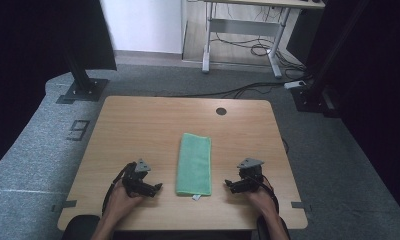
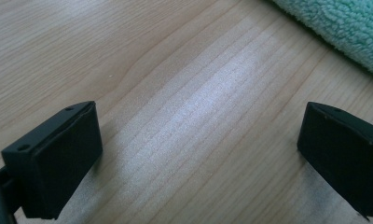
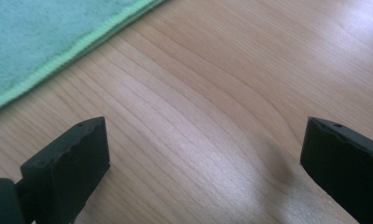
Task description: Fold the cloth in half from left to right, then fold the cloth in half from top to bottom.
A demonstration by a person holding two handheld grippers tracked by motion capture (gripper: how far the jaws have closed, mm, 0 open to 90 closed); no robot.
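Towel (image 1: 193, 164) laid folded on counter (image 1: 138, 125) | left gripper (image 1: 149, 189), right gripper (image 1: 234, 186) flanking towel, apart | jaws spread, empty, judged poised for grasping.

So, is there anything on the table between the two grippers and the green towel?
Nothing visible. Bare wood lies between the left gripper and the towel, and between the right gripper and it. Both stand open, apart from the cloth.

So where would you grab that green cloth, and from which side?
Probably at its near short edge, one corner for each hand-held gripper. The green cloth lies flat as a long folded strip on the table, so only edges give the jaws something to pinch. The left hand-held gripper and right hand-held gripper flank that end, jaws open, so each could slide in low from its own side.
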